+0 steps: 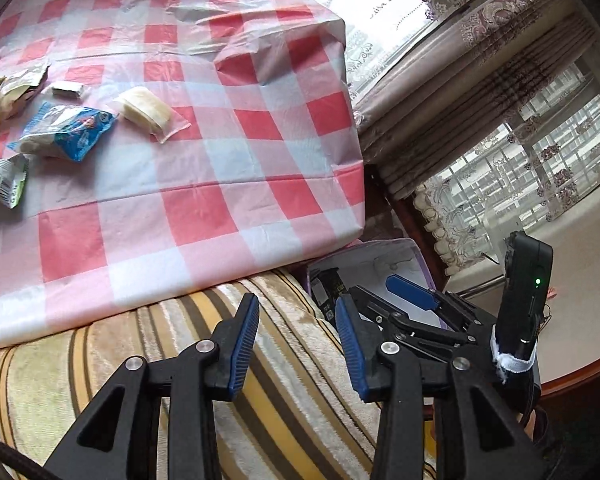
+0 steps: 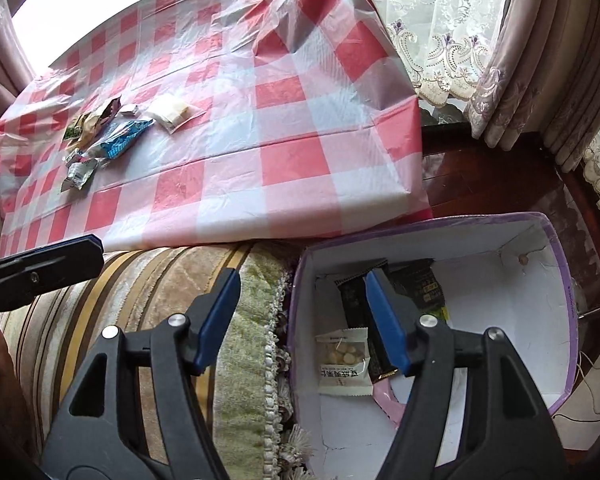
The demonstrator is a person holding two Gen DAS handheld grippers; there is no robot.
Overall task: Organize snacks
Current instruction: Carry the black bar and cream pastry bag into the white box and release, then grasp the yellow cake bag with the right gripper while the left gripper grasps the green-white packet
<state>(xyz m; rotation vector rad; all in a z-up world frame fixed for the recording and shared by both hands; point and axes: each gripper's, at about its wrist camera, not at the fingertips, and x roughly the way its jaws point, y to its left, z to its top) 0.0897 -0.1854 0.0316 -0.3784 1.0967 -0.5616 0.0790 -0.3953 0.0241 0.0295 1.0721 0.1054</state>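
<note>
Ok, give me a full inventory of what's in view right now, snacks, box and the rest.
Snack packets on table: about seven, blue, white, brown, green-silver, clustered at the table's left.
Snack packets in box: at least three, one white, two black.
Box: one, lilac outside, white inside, right of the cushion.
Tablecloth: one, red-white check, over the table.
Cushion: one, striped beige, in front of the table.
Curtains: mauve, lace, right.
Left gripper: open, empty.
Right gripper: open, empty, over the box edge.

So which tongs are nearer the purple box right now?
Right. The right tongs hang open at the purple box, one finger above its contents. The left tongs, also open, sit over the striped blanket beside the box, further from it.
</note>
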